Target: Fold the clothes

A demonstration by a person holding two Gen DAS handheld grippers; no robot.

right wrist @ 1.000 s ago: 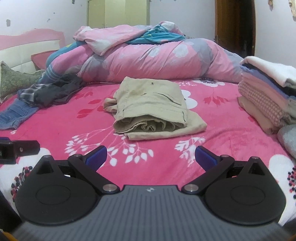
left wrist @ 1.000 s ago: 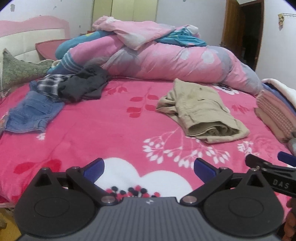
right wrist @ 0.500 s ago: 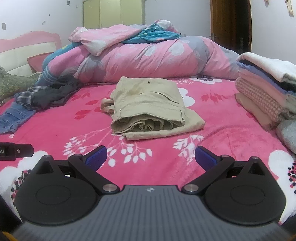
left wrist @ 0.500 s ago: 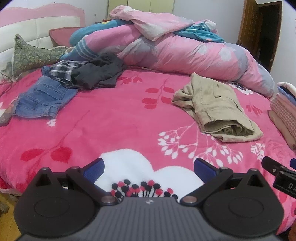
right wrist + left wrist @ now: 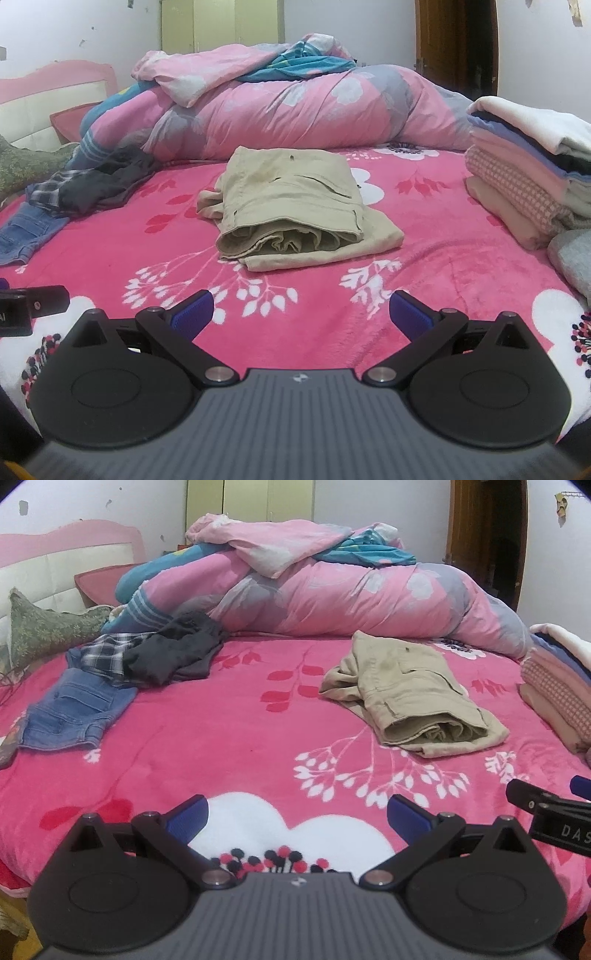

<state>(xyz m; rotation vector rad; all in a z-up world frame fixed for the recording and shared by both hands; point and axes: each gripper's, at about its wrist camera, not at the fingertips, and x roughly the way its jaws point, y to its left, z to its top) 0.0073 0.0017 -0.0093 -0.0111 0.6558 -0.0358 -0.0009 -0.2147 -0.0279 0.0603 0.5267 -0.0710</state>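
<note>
Left gripper [image 5: 297,814], bottom centre of the left wrist view: jaws spread wide, nothing between them, held above the pink blanket [image 5: 221,746]. Right gripper [image 5: 301,310], bottom centre of the right wrist view: jaws likewise wide apart and empty; its tip also shows at the right edge of the left view.

Khaki trousers [image 5: 295,210], folded, lie on the blanket at centre frame in the right view and at centre right in the left view, apart from both grippers. Stack of folded clothes [image 5: 524,177] at the right edge, well apart from the trousers. Unfolded pile at the left of the left view: jeans [image 5: 70,712], a plaid shirt [image 5: 105,653] and a dark garment [image 5: 173,653], overlapping one another. Rolled quilt [image 5: 332,590] across the upper centre, behind the trousers. No containers are visible.
</note>
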